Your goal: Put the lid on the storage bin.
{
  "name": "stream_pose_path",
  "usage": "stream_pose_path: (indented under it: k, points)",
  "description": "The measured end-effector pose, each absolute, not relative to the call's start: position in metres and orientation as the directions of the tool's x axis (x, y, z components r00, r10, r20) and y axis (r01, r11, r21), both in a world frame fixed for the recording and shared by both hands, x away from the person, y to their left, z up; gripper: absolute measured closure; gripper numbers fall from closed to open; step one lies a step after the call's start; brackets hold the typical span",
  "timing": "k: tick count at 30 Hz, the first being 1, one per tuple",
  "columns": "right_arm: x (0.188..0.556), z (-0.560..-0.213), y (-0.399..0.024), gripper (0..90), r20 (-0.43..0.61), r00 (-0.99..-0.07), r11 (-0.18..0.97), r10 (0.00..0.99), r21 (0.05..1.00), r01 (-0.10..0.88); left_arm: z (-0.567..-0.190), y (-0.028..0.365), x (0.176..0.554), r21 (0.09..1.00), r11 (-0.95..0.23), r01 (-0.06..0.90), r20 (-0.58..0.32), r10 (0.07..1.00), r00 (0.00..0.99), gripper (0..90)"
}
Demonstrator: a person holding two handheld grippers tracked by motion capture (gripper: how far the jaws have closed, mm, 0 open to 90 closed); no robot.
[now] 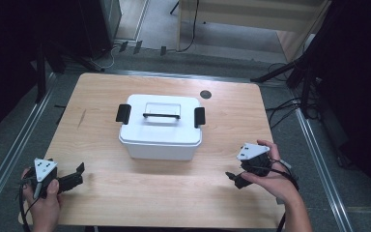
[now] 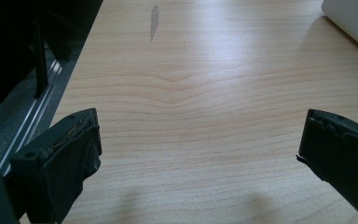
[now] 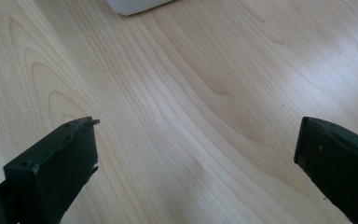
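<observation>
Both forearms enter the high view from the bottom edge, each cut off there. One left gripper (image 1: 75, 175) sits at the near left of the wooden table (image 1: 101, 203), its jaws spread with nothing between them; the hand hides most of its body. One right gripper (image 1: 233, 178) sits at the near right, wrapped by the right hand (image 1: 270, 180), so from above its jaws are hard to make out. One white lidded box (image 1: 160, 126) stands on the table ahead of both grippers and between them, well apart from each. It carries one dark handle (image 1: 161, 116) across the lid and two black latches, one (image 1: 122, 113) at each end. One small dark round disc (image 1: 205, 94) lies beyond the box; what it is cannot be told.

From the left gripper view, two black jaws rise at the bottom corners, wide apart, bare wood between them, both cut off by the frame. Ahead and to the right, a single corner of the box (image 2: 354, 21) shows. One grey smudge (image 2: 154, 21) marks the wood far ahead.

From the right gripper view, the two jaws again stand wide apart over bare wood, holding nothing. Far ahead, slightly left, a sliver of the box (image 3: 137, 5) is cut by the top edge.
</observation>
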State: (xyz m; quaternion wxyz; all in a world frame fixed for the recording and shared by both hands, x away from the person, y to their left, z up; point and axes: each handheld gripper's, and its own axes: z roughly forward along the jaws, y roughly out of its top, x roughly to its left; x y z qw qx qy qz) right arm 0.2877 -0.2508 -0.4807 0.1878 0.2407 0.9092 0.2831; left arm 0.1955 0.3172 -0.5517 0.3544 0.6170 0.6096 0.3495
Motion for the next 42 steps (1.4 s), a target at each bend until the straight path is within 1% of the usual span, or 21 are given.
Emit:
stream_pose_path:
  k: [4, 8, 19, 31, 42]
  points:
    - [0.282, -0.491, -0.259, 0.0, -0.196, -0.790, 0.687, 0.581, 0.639, 0.347, -0.552, 0.317, 0.195, 0.864, -0.006, 0.504, 0.000, 1.000, 0.013, 0.0]
    - [0.277, -0.498, -0.269, 0.0, -0.163, -0.761, 0.624, 0.628, 0.690, 0.367, -0.552, 0.317, 0.195, 0.863, -0.007, 0.504, 0.000, 1.000, 0.013, 0.0]
    - [0.264, -0.519, -0.294, 0.0, -0.127, -0.692, 0.535, 0.711, 0.736, 0.415, -0.552, 0.317, 0.195, 0.863, -0.008, 0.505, 0.001, 1.000, 0.013, 0.0]
    - [0.247, -0.536, -0.326, 0.0, -0.080, -0.553, 0.378, 0.829, 0.809, 0.450, -0.552, 0.317, 0.195, 0.863, -0.008, 0.505, 0.002, 1.000, 0.012, 0.0]
    - [0.225, -0.545, -0.345, 0.0, -0.020, -0.460, 0.252, 0.888, 0.857, 0.450, -0.552, 0.317, 0.195, 0.863, -0.007, 0.505, 0.003, 1.000, 0.009, 0.0]
